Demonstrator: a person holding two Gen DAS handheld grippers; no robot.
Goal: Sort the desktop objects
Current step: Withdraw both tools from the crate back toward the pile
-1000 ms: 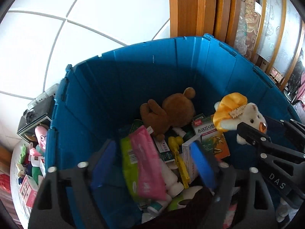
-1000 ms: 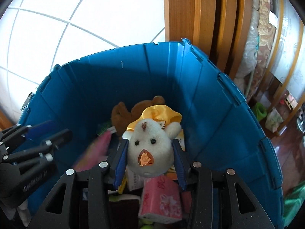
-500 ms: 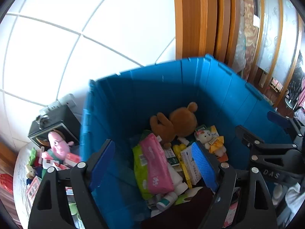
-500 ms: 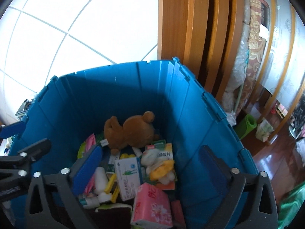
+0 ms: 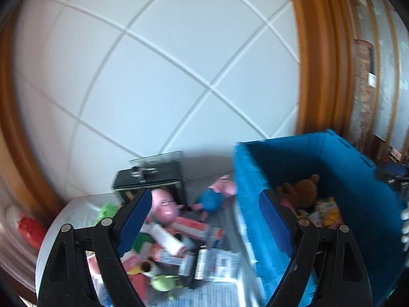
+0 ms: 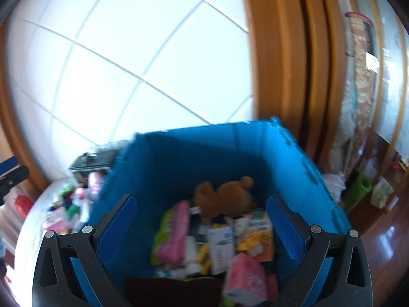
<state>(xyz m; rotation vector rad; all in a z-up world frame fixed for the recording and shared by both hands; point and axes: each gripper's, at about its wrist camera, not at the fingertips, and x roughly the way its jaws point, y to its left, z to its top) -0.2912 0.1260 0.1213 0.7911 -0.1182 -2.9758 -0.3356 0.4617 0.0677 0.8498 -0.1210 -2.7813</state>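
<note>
Two tools are seen released, nothing between the pads. On the left, unsorted boxes and a pink pig toy [image 5: 166, 208] are left heaped on the tabletop [image 5: 64, 215], under the left tool [image 5: 204, 230], presumably for the next pick. To the right, the blue crate [image 6: 255, 148] is used as collector; the right tool [image 6: 202, 232] hangs above its brown bear [image 6: 225, 194]. Blurred box print cannot be read.

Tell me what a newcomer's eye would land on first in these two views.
The big blue crate fills the middle of the right wrist view, packed with a brown teddy bear at the back, a pink tissue pack and medicine boxes. In the left wrist view, a heap of boxes and pink pig toys lies on the table left of the crate, before a black box.
</note>
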